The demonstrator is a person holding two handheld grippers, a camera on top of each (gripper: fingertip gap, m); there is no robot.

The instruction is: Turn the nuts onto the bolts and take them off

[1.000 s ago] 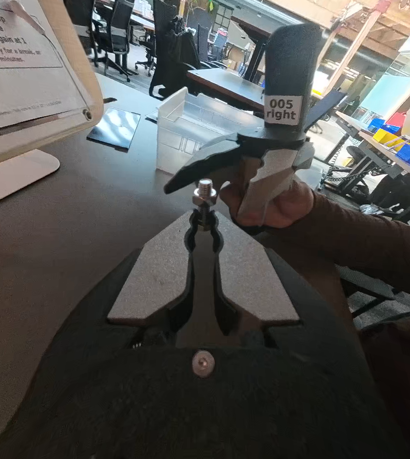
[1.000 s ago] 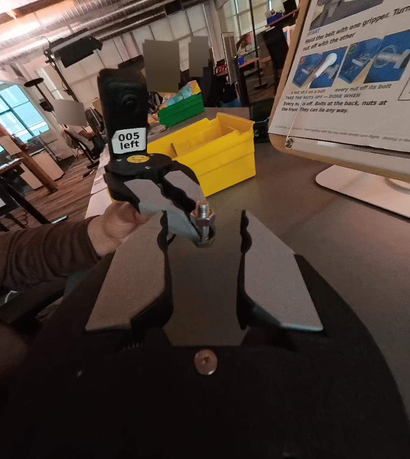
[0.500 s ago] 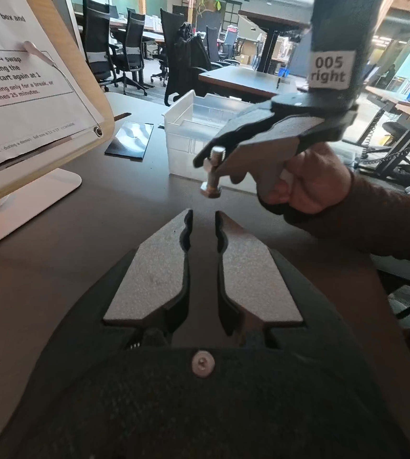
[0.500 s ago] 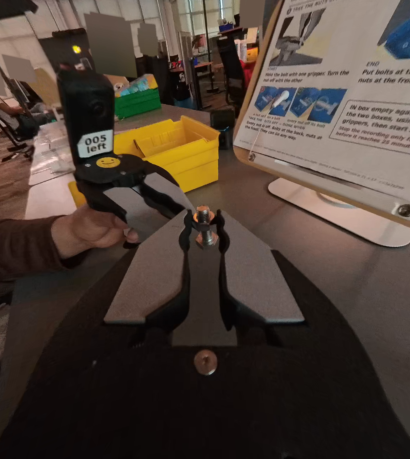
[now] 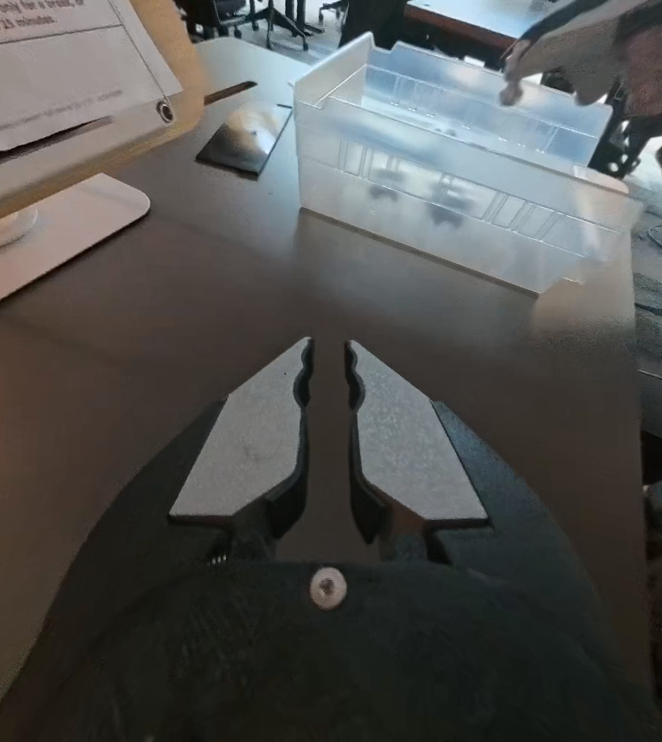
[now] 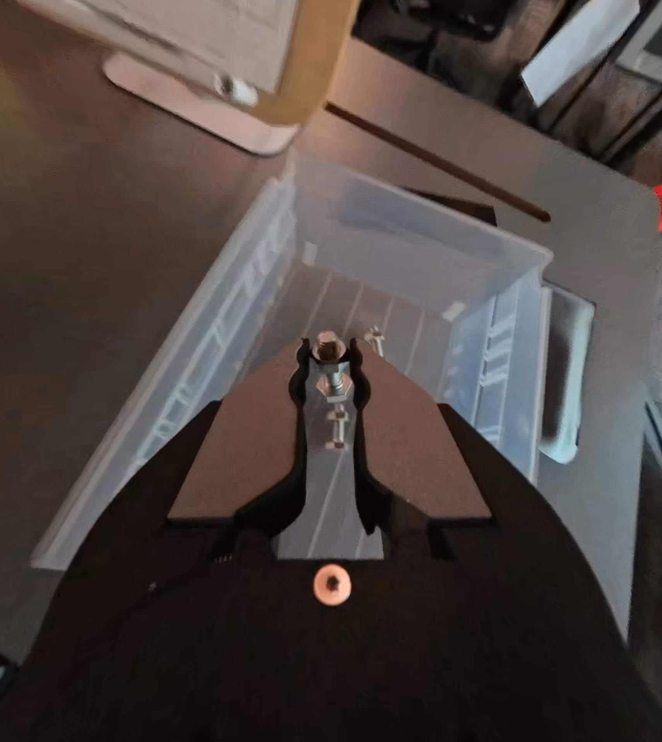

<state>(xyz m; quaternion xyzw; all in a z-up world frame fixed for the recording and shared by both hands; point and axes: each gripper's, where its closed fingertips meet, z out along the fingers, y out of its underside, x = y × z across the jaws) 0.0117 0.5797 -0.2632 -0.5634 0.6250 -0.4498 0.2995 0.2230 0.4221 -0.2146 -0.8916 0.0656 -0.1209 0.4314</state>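
My right gripper (image 6: 328,346) is shut on a steel bolt (image 6: 332,391) with a nut (image 6: 327,356) threaded on it; the jaws clamp at the nut. It holds the bolt above the open clear plastic bin (image 6: 217,341). Two other bolts lie on the bin floor, one (image 6: 337,429) seen between my fingers and one (image 6: 375,341) just right of the fingertips. My left gripper (image 5: 329,347) is empty, its jaws a narrow gap apart, low over the dark table (image 5: 161,321). In the left wrist view the right gripper (image 5: 562,52) shows blurred above the bin (image 5: 441,192).
A board on a white stand (image 5: 60,225) with a paper sheet stands at the left, also in the right wrist view (image 6: 185,92). A black plate (image 5: 241,144) lies behind the bin. The table edge (image 5: 638,361) runs along the right. Spacing between my two grippers at the tips: around 25 cm.
The left gripper let go of the bolt and the right gripper took it by the nut. The right gripper then carried it over the clear bin; the left gripper dropped lower, empty.
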